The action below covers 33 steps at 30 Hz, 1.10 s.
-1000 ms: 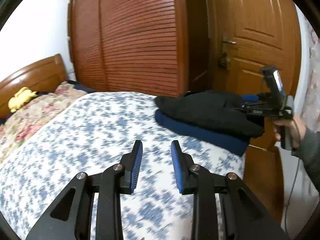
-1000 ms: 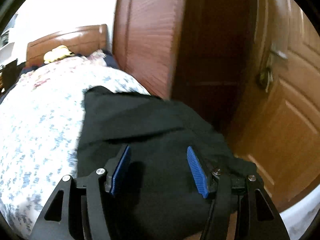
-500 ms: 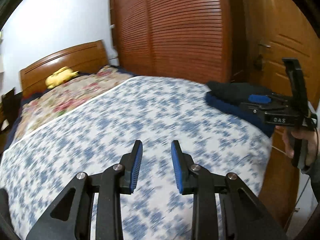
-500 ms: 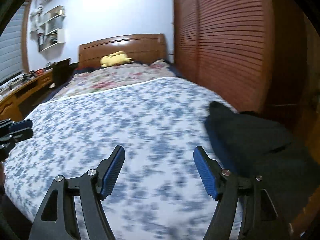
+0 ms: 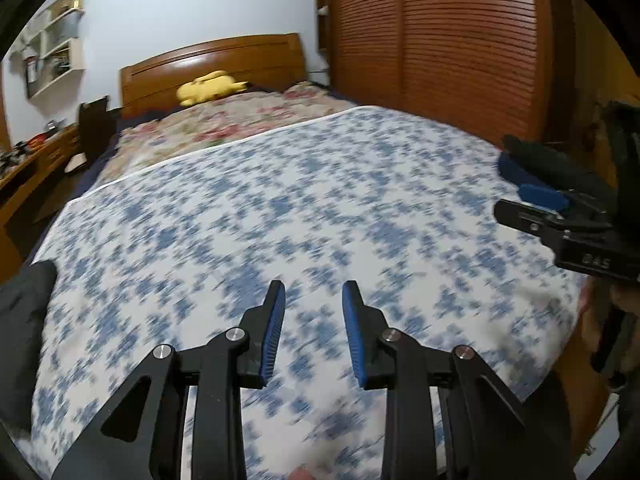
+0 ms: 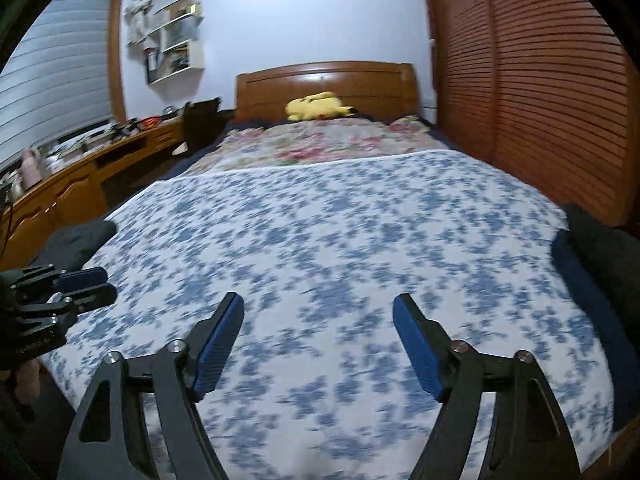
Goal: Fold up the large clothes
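Note:
A folded stack, black garment [image 6: 596, 240] over a navy one [image 6: 580, 300], lies at the bed's right edge; it also shows as the folded stack [image 5: 548, 160] in the left wrist view. Another dark garment [image 6: 76, 240] hangs off the bed's left side, seen too as the dark garment [image 5: 24, 320]. My left gripper [image 5: 314, 320] hovers over the blue-flowered sheet [image 5: 280, 200], open by a narrow gap, nothing in it. My right gripper [image 6: 320, 320] is over the same sheet, its jaws opening wide and empty. Each sees the other: right gripper [image 5: 510, 202], left gripper [image 6: 102, 284].
A wooden headboard [image 6: 324, 80] with a yellow plush toy [image 6: 316, 106] and a flowered quilt [image 6: 320, 144] lie at the far end. A slatted wooden wardrobe [image 6: 540, 100] runs along the right; a desk [image 6: 80, 176] and wall shelves [image 6: 172, 40] stand on the left.
Both views swung left, from the folded stack by the door to the length of the bed. The right jaws left the black garment and spread wider. The left gap stayed the same.

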Each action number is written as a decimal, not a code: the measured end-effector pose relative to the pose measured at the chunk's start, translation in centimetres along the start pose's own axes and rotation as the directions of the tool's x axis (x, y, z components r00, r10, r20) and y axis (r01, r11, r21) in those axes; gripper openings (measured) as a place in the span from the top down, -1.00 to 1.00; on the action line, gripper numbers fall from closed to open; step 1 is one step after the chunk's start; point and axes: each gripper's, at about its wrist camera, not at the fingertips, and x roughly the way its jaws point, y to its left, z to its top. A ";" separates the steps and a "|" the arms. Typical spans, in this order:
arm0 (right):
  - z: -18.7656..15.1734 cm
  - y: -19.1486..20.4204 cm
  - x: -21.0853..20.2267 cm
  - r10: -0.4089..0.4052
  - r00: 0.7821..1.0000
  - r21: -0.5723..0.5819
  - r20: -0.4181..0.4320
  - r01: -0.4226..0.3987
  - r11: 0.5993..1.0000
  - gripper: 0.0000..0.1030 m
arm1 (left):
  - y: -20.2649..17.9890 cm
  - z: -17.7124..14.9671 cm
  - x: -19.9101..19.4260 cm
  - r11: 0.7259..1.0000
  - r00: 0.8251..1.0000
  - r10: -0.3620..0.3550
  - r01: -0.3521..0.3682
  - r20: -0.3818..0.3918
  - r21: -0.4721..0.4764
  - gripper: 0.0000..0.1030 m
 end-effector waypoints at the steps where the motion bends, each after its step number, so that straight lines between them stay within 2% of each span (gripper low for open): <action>1: 0.0 0.2 0.1 0.009 1.000 -0.007 -0.001 -0.009 1.000 -0.58 | 0.5 -0.3 -0.3 1.000 1.000 0.014 -0.014 0.001 -0.006 0.41; 12: -0.4 2.6 -0.1 0.051 0.999 -0.049 0.008 -0.050 0.998 -0.59 | 6.7 -2.2 -4.2 0.981 0.988 0.154 -0.151 0.019 -0.121 0.41; 22: 1.3 4.8 -1.2 0.097 0.992 -0.088 0.085 -0.090 0.992 -0.59 | 9.7 -1.4 -9.2 0.964 0.977 0.196 -0.176 0.085 -0.199 0.41; 26: 1.0 5.7 -2.3 0.102 0.986 -0.097 0.132 -0.090 0.991 -0.59 | 10.7 -1.0 -11.4 0.956 0.968 0.221 -0.192 0.115 -0.220 0.41; 31: -0.1 6.4 -2.5 0.091 0.981 -0.094 0.174 -0.075 0.993 -0.59 | 10.9 -0.7 -13.9 0.938 0.944 0.291 -0.251 0.153 -0.238 0.41; 33: -0.5 6.5 -2.9 0.086 0.979 -0.091 0.186 -0.070 0.993 -0.59 | 10.9 -0.7 -14.7 0.936 0.941 0.295 -0.250 0.166 -0.247 0.41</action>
